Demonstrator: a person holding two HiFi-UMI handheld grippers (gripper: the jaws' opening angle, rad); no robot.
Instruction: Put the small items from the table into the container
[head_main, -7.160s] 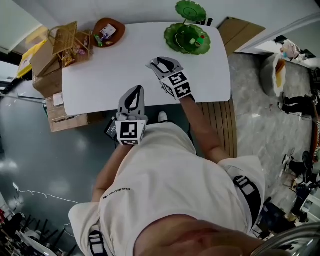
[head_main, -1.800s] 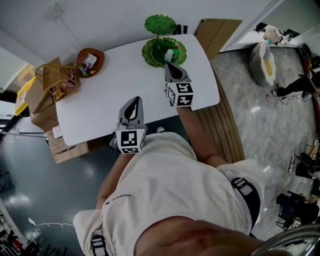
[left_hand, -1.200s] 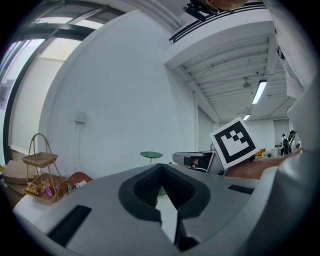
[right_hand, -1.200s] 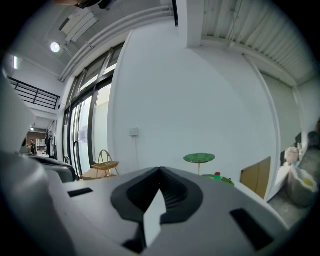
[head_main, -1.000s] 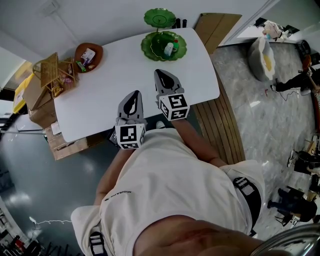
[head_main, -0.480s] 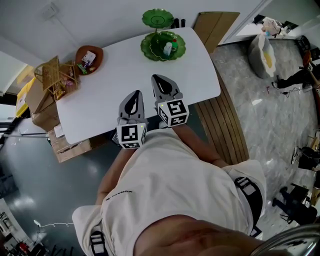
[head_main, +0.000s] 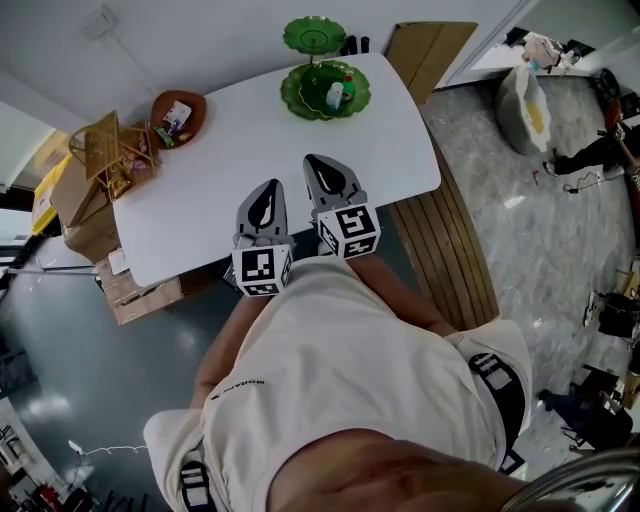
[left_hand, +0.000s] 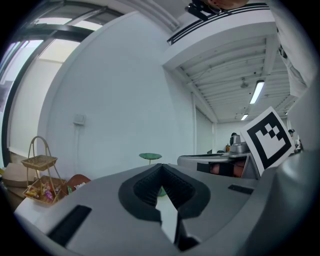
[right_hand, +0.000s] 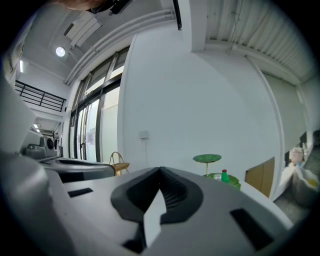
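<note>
A green two-tier stand (head_main: 325, 90) stands at the far end of the white table (head_main: 220, 150). Its lower tray holds a small white bottle (head_main: 334, 96) and a green bottle with a red cap (head_main: 348, 88); the green bottle (right_hand: 224, 175) also shows in the right gripper view. My left gripper (head_main: 269, 188) and right gripper (head_main: 322, 160) hover side by side over the table's near edge. Both are shut with nothing between the jaws. The left gripper (left_hand: 162, 169) and the right gripper (right_hand: 160, 172) point level across the table, well short of the stand.
A brown bowl (head_main: 178, 112) with small packets sits at the table's far left. Beside it stands a wicker basket (head_main: 108, 150) with snacks. Cardboard boxes (head_main: 85, 215) are stacked off the left end. A wooden slatted platform (head_main: 445, 250) lies on the floor to the right.
My right gripper has drawn back from near the green stand to the table's near edge, beside the left gripper. The left gripper has stayed where it was.
</note>
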